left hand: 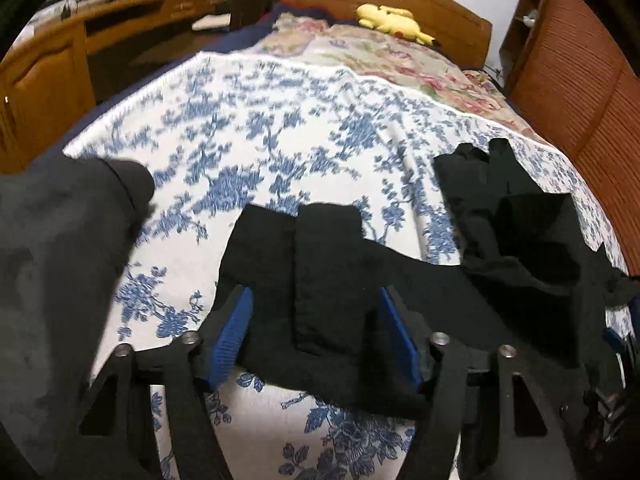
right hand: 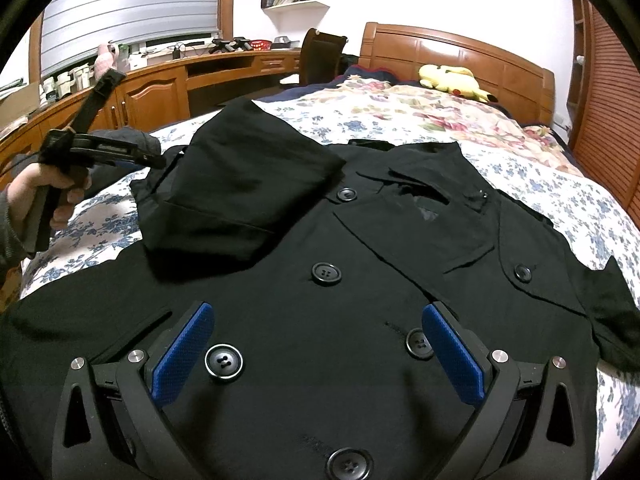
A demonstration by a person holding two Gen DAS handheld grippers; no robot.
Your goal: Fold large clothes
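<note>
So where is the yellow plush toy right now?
In both wrist views the yellow plush toy lies at the far end of the bed, against the wooden headboard.

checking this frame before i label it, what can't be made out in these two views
- Lower hem of the black buttoned coat: cut off by the bottom edge, right wrist view.
- Left gripper: left wrist view, dark and blurred; unclear whether its open blue pads touch the black cloth between them.
- Small items on the wooden desk: too small to tell.
</note>
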